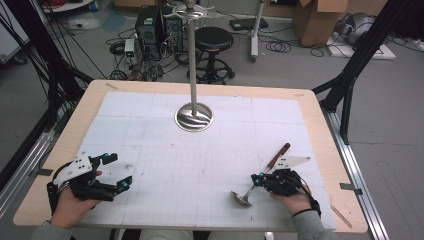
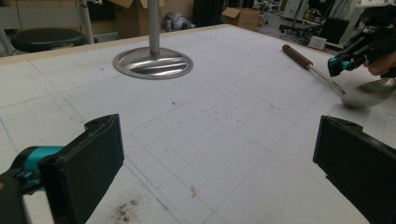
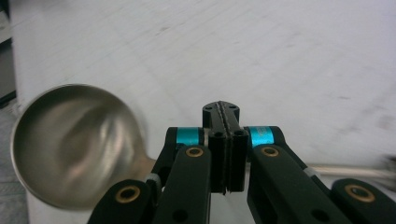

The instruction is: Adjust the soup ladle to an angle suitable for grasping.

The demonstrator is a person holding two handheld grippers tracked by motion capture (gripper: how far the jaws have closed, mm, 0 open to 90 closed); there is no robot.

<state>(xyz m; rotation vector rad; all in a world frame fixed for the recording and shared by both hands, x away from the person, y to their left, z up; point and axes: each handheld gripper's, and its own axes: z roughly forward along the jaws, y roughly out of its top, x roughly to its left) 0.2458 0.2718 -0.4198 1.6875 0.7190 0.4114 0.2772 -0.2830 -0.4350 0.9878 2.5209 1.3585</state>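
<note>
A metal ladle with a brown wooden handle (image 1: pixel 278 155) lies on the white mat at the right, its bowl (image 1: pixel 241 198) toward the front edge. My right gripper (image 1: pixel 257 179) hovers over the ladle's thin stem, jaws shut with nothing between them. In the right gripper view the closed jaws (image 3: pixel 225 116) sit above the stem, with the ladle bowl (image 3: pixel 74 144) to their left. My left gripper (image 1: pixel 118 171) rests at the front left, open and empty. In the left gripper view its pads (image 2: pixel 88 163) stand far apart, and the ladle (image 2: pixel 369 93) and right gripper (image 2: pixel 357 51) show farther off.
A steel stand with a round base (image 1: pixel 194 117) and a tall pole (image 1: pixel 192 55) rises at the back middle of the mat (image 1: pixel 200 160). The wooden table edge (image 1: pixel 320 130) frames the mat. A stool (image 1: pixel 213 40), boxes and cables lie beyond the table.
</note>
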